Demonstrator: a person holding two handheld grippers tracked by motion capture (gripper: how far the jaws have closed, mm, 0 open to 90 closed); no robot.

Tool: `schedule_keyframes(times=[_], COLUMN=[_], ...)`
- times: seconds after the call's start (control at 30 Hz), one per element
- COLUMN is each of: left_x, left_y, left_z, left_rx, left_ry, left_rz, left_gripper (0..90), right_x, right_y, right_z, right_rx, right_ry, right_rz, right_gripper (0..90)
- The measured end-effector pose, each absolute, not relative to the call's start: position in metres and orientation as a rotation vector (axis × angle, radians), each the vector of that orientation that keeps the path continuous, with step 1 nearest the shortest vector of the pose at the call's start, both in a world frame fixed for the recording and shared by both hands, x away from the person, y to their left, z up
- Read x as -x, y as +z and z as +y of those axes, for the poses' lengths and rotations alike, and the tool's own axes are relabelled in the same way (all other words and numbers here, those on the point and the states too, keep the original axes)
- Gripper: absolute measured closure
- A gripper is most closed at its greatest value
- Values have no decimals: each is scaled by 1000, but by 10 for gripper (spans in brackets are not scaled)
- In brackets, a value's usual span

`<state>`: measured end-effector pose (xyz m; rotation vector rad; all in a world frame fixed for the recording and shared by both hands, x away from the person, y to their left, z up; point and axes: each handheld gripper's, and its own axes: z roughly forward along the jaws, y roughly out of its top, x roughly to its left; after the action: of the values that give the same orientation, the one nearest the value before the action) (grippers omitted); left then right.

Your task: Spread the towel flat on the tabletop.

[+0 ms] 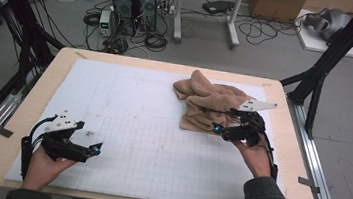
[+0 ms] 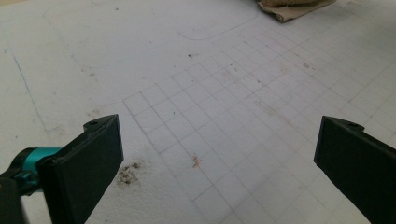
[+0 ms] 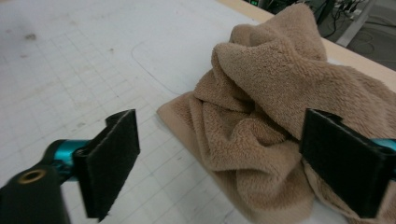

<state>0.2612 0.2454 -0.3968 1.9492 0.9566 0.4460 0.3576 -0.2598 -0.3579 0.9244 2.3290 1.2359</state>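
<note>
A crumpled tan towel [image 1: 207, 104] lies in a heap on the white gridded mat [image 1: 149, 141] at the back right of the table. My right gripper [image 1: 224, 125] hovers at the towel's near right edge. In the right gripper view it [image 3: 224, 140] stands open, with folds of the towel [image 3: 261, 88] between and beyond its jaws, and its right jaw touches the cloth. My left gripper [image 1: 89, 151] is held near the front left corner, far from the towel. It [image 2: 217, 130] is open over bare mat, and a towel corner [image 2: 294, 9] shows far off.
The mat leaves a bare wooden rim [image 1: 32, 108] around the tabletop. Black frame struts [image 1: 327, 61] rise at both sides. Computer towers [image 1: 133, 6], cables and cardboard boxes [image 1: 276, 4] sit on the floor behind the table. A dark stain [image 2: 127, 173] marks the mat by the left jaw.
</note>
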Motion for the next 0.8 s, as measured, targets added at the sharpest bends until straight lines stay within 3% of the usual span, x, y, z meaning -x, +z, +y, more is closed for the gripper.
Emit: schedule_keyframes(times=[0.3, 0.67, 0.8], left_x=[-263, -264, -264], left_y=[-398, -402, -403], left_z=[246, 246, 245], left_rx=[-1947, -1945, -1948], left_ry=[440, 426, 426], left_rz=[960, 972, 969], left_gripper=[18, 18, 18], right_x=[-390, -404, -404], right_y=[-394, -429, -425], right_z=[-232, -213, -216], right_rx=[-929, -930, -921], right_ry=[1068, 867, 870], right_rz=[2446, 2488, 2491], right_gripper=[257, 648, 725])
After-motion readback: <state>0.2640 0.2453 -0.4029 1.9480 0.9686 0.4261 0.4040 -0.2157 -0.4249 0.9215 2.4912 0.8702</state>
